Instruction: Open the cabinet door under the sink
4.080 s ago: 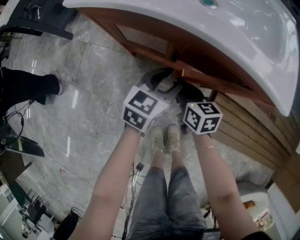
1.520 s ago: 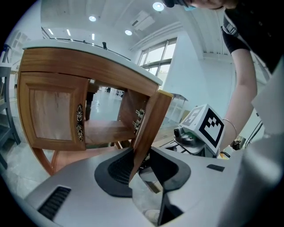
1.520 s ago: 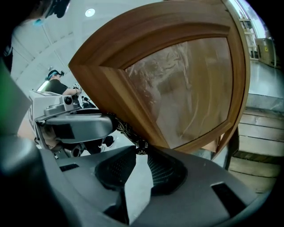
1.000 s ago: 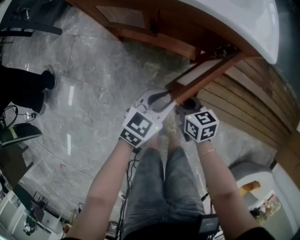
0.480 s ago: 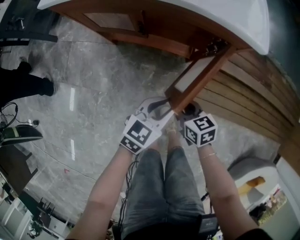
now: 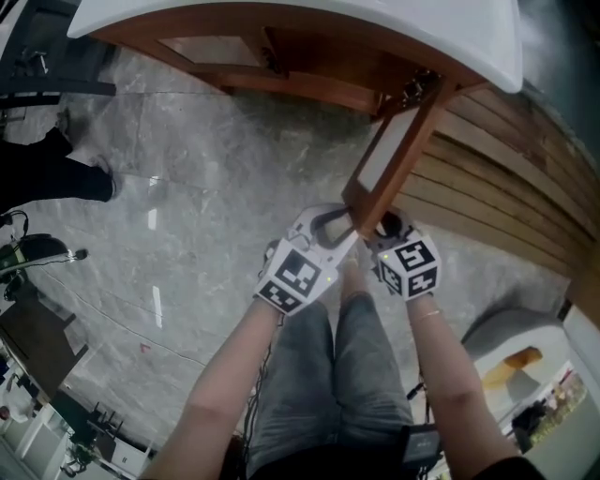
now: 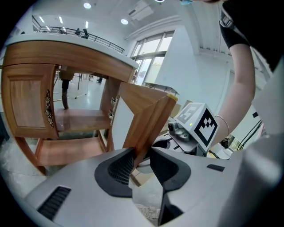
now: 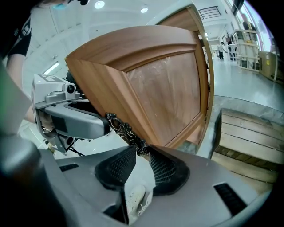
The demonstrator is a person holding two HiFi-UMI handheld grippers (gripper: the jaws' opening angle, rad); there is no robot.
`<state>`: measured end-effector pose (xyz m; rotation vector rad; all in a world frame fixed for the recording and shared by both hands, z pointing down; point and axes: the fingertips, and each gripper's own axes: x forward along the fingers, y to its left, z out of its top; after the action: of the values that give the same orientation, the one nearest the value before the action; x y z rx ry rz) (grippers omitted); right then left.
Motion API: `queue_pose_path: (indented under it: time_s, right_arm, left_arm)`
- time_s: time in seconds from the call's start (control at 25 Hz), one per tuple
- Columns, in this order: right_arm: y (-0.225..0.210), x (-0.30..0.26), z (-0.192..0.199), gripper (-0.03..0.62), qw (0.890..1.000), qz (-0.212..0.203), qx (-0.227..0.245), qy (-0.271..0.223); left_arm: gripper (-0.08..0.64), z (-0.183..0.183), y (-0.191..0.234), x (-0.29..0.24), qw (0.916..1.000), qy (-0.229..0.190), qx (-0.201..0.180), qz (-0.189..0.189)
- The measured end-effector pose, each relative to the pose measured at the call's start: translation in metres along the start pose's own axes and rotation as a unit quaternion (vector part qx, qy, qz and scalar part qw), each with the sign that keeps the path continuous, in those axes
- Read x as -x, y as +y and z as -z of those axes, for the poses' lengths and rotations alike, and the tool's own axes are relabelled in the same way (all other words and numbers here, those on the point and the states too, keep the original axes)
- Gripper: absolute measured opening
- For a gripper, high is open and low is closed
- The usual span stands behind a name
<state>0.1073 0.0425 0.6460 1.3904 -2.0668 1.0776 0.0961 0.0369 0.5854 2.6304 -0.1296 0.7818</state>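
A: Where does the job stand?

B: Under the white sink (image 6: 281,14), the wooden cabinet (image 6: 319,80) has its right-hand door (image 6: 386,155) swung well out over the grey floor (image 6: 216,187). The hinge side is at the cabinet and the free edge is nearest the person. By that, the opening looks mostly done.

A: And the grip?

B: The left gripper (image 7: 141,155) has its jaws closed on the door's free edge, with the wood between the pads. The right gripper (image 8: 141,154), just beside it, pinches the lower end of the ornate dark handle (image 8: 126,130) at the pad tips.

A: What would make the rest go well?

B: The person should lead both grippers round the arc of the hinge rather than pull straight back, so the door does not twist. The right pinch is shallow and sits on a narrow curled tip, so it could slip. The left should carry the load.
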Motion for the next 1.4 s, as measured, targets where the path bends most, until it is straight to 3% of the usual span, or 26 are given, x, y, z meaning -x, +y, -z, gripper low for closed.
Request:
queue_pose_path:
  time_s: [0.28, 0.76, 1.4]
  right_arm:
    - [-0.011, 0.016, 0.012, 0.087, 1.0, 0.022, -0.016, -0.001]
    - [-0.042, 0.044, 0.043, 0.086, 0.992, 0.089, -0.087, -0.001]
    - [-0.04, 0.058, 0.035, 0.086, 0.991, 0.085, -0.093, -0.034]
  left_arm:
    - [0.124, -0.001, -0.017, -0.012, 0.9993, 0.007, -0.001, 0.036]
    - [0.124, -0.006, -0.05, -0.043, 0.9956, 0.015, -0.009, 0.092]
    - [0.124, -0.008, -0.054, -0.042, 0.9973, 0.023, -0.013, 0.069]
